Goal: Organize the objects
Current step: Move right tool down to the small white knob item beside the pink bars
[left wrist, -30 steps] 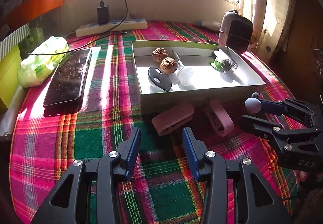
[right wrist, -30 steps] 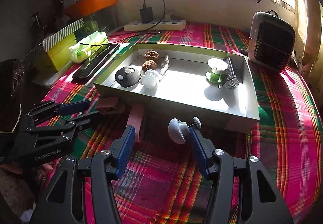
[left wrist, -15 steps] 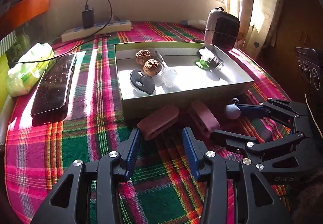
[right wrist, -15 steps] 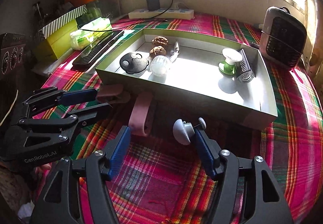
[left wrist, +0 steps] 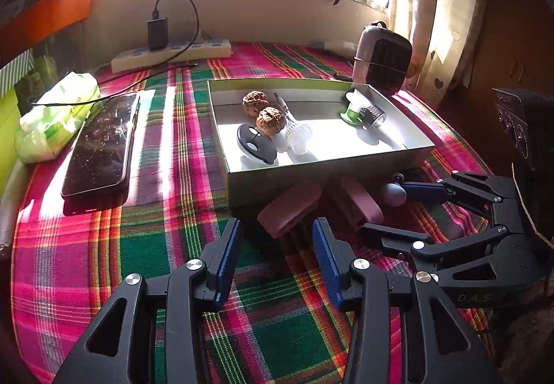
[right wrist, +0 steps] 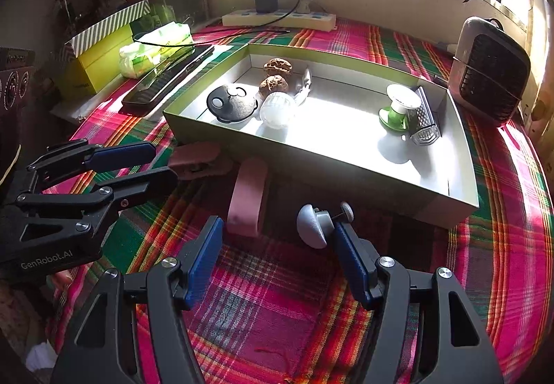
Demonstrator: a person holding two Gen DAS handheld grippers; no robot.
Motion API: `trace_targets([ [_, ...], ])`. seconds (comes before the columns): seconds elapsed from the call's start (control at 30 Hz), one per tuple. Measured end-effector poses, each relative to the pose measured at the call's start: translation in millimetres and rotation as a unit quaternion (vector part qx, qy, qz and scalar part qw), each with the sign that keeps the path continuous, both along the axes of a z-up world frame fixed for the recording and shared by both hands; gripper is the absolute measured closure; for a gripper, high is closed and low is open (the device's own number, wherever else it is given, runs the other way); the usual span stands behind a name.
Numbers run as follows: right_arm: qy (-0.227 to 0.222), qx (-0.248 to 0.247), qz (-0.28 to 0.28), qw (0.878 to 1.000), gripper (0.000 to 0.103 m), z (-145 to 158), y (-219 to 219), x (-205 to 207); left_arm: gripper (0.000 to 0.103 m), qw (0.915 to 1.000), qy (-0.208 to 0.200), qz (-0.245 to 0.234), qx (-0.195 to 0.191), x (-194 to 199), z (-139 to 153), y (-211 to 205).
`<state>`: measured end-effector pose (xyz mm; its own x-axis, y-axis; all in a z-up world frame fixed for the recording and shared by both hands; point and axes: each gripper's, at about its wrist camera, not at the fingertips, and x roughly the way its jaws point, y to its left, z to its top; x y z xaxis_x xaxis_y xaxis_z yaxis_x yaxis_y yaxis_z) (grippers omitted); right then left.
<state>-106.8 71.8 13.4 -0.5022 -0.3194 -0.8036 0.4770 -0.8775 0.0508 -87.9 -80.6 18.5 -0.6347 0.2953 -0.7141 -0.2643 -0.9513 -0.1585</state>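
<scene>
Two pink oblong pieces lie on the plaid cloth in front of the open box point(left wrist: 311, 173). One pink piece point(left wrist: 289, 207) lies just ahead of my left gripper point(left wrist: 277, 231), which is open and empty. The second pink piece point(right wrist: 247, 197) lies ahead of my right gripper point(right wrist: 277, 228), also open. A grey mushroom-shaped knob point(right wrist: 311, 225) rests against the inner tip of its right finger, far from the other pad. The box point(right wrist: 311, 166) holds two walnuts point(left wrist: 263, 110), a black round item point(left wrist: 256, 143), a clear jar, a green-and-white spool point(right wrist: 398, 107) and a small grater.
A phone point(left wrist: 104, 145) and a pack of tissues point(left wrist: 52, 117) lie left of the box. A power strip with a charger point(left wrist: 173, 52) runs along the back wall. A small heater point(right wrist: 491, 72) stands at the back right, and a yellow-green box point(right wrist: 100, 55) stands far left.
The right gripper's jaws have widened, with the grey knob still at its right fingertip. Both views have shifted slightly. The pink pieces and the box's contents have not moved.
</scene>
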Motion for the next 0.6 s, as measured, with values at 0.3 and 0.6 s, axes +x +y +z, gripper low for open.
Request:
trace_targets([
  [0.3, 0.0, -0.003, -0.014, 1.0, 0.038, -2.5, 1.9, -4.0, 0.062, 1.0, 0.001, -0.005, -0.001, -10.5, -0.9, 4.6],
  [0.6, 0.012, 0.008, -0.015, 1.0, 0.065, -1.3, 8.4, -1.7, 0.062, 0.9994, -0.003, -0.033, -0.012, -12.6, -2.2, 18.9],
])
